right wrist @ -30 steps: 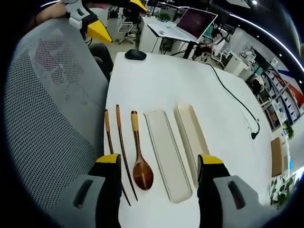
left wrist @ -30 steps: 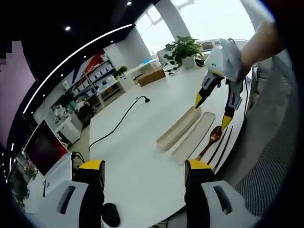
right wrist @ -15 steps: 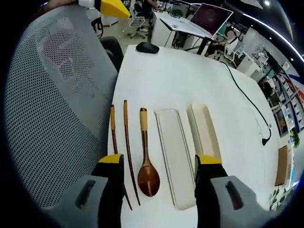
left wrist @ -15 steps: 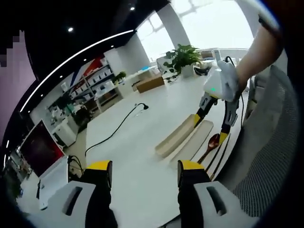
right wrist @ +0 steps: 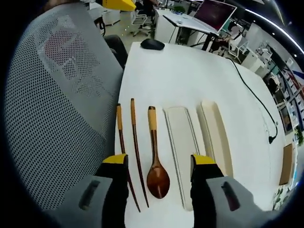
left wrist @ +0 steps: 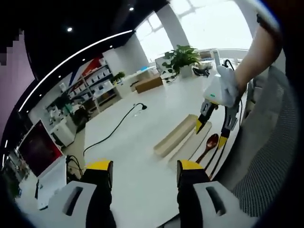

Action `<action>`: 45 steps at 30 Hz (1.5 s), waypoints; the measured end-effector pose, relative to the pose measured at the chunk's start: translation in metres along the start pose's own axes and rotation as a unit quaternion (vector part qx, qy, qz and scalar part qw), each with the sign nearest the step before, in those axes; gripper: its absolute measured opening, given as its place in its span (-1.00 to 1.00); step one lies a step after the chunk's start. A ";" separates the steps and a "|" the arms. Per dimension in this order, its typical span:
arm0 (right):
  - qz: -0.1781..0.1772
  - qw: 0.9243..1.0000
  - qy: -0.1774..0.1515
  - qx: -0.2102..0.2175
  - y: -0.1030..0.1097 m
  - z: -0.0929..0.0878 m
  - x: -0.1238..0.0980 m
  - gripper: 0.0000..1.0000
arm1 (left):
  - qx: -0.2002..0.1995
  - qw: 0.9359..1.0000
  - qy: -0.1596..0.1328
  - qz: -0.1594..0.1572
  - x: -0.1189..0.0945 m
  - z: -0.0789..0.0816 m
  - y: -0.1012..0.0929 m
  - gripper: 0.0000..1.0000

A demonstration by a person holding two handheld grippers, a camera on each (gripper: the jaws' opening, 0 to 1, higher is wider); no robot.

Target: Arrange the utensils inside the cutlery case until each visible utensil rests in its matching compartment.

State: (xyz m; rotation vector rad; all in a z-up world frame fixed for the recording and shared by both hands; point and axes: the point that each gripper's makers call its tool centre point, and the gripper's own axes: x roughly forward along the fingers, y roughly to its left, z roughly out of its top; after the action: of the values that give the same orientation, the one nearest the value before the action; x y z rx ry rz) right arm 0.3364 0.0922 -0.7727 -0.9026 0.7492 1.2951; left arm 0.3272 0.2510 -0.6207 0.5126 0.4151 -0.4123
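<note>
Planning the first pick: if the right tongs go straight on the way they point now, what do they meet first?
Probably the brown wooden spoon: its bowl lies between the open right tongs, nearest them. The two dark wooden chopsticks lie just beside it on the white table. Depth is unclear, so this is a judgement.

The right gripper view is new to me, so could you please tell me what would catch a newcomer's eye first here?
The eye lands on the wooden spoon lying on the white table directly between the open jaws of the right tool, with two dark chopsticks beside it towards the grey mesh chair. On the spoon's other side lie two pale long trays, both with nothing in them.
</note>
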 end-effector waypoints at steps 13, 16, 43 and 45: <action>-0.004 1.000 0.006 -0.009 0.000 0.000 0.003 -0.25 | 0.010 1.000 0.005 -0.002 0.000 -0.001 -0.001 0.07; 0.002 1.000 0.012 -0.008 0.003 -0.002 0.006 -0.27 | 0.005 1.000 0.008 -0.009 0.001 -0.002 -0.004 0.05; 0.090 0.994 0.051 -0.045 0.030 -0.008 0.033 -0.81 | 0.031 0.999 0.016 0.002 0.003 -0.007 0.001 0.11; 0.093 0.993 0.053 -0.043 0.031 -0.007 0.035 -0.82 | 0.034 0.999 0.019 0.001 0.003 -0.008 0.001 0.11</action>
State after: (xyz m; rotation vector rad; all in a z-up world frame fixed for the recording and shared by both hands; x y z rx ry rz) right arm 0.3109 0.1035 -0.8107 -0.9953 0.8831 1.4615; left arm 0.3282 0.2547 -0.6282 0.5866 0.4384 -0.4164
